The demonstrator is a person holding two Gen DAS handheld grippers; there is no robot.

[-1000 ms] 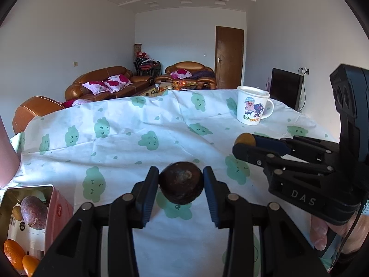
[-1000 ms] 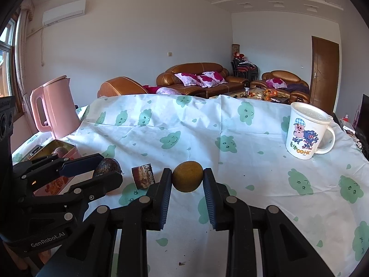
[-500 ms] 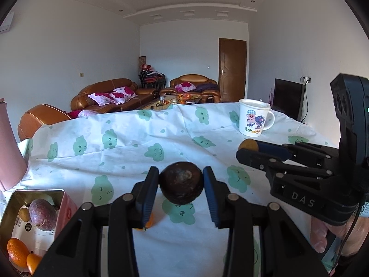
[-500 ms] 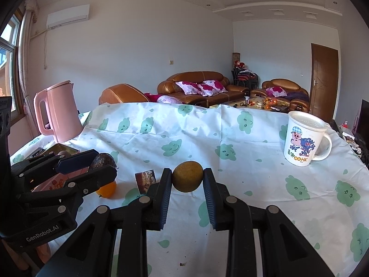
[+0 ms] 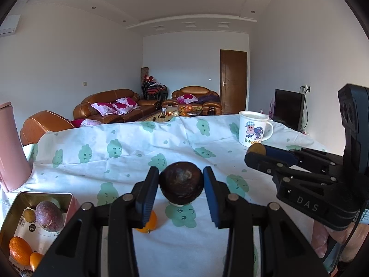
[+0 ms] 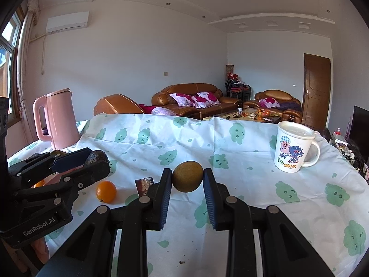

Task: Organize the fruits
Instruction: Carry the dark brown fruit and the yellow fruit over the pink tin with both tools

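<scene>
Left wrist view: your left tool [image 5: 181, 185] grips a dark fruit [image 5: 181, 185], while your right tool [image 6: 187, 180] clamps a yellow-green fruit [image 6: 187, 180].

A home living room: leather sofas [image 6: 193, 97], television [image 5: 288, 108], clothed table [image 6: 230, 143].

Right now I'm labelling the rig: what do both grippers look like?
Both are black with silver rivets and blue-padded fingers. The left gripper is marked "GenRobot.AI"; the right gripper reads "DAS", with a thin dark cable near the bare hand.
</scene>
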